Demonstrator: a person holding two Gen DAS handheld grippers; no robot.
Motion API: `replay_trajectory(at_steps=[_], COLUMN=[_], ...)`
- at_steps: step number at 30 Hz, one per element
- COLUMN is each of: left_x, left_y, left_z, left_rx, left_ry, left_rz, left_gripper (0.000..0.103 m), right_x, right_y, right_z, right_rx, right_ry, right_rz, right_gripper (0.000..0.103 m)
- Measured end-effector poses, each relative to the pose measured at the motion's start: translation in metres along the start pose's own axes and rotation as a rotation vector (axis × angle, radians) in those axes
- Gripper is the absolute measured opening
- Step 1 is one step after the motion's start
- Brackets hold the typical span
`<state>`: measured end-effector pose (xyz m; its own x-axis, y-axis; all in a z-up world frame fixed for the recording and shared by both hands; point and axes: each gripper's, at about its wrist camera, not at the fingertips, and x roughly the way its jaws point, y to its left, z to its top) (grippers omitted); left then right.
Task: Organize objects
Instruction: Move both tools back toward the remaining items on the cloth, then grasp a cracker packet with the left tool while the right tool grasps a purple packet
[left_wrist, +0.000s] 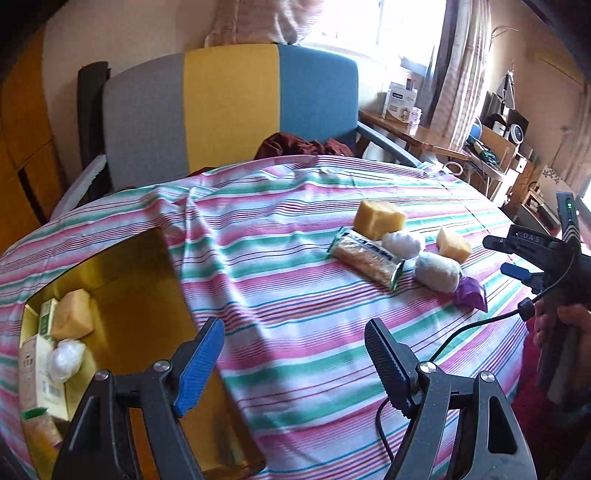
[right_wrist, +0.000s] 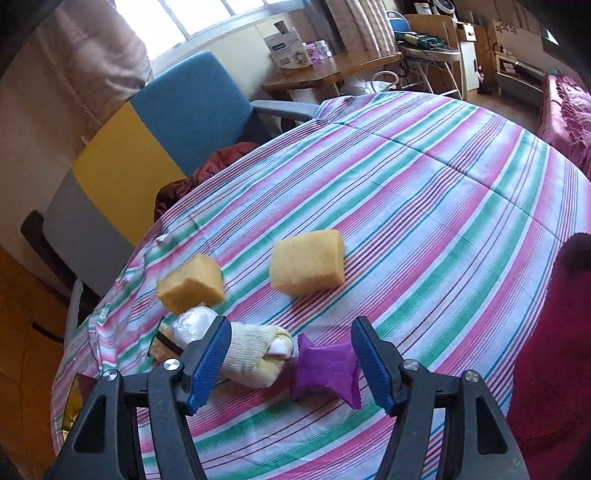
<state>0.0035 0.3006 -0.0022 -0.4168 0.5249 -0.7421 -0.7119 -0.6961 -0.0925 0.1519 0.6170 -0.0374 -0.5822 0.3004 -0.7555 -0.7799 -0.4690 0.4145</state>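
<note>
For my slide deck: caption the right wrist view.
Open right gripper over a purple packet, beside a rolled sock and two sponges on striped cloth.

Two yellow sponge blocks (right_wrist: 191, 283) (right_wrist: 307, 263) lie apart on the striped bench; nearer, a rolled pale sock (right_wrist: 258, 354) touches a crumpled purple wrapper (right_wrist: 325, 365), with a clear-wrapped white ball (right_wrist: 194, 325) and a snack bar (left_wrist: 365, 258) alongside (another sponge (left_wrist: 72, 314) lies in the yellow box (left_wrist: 155, 295))

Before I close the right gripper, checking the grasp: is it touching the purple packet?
Apart. In the right wrist view, the right gripper straddles the purple packet, with striped cloth visible between packet and left finger; the right-side gap is very small.
</note>
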Motion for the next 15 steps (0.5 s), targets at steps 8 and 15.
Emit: replay_trajectory(at_steps=[8, 15], left_x=[0.055, 0.110], left_y=[-0.029, -0.041], left_z=[0.025, 0.045], left_rx=[-0.030, -0.169], left_ry=[0.094, 0.211], left_rz=[-0.087, -0.152], left_gripper=[0.070, 0.059], right_x=[0.008, 0.014], right_y=[-0.016, -0.011], right_z=[0.003, 0.001], right_rx=[0.089, 0.073], right_ry=[0.046, 0.080], right_rz=[0.029, 0.056], right_gripper=[0.068, 0.069])
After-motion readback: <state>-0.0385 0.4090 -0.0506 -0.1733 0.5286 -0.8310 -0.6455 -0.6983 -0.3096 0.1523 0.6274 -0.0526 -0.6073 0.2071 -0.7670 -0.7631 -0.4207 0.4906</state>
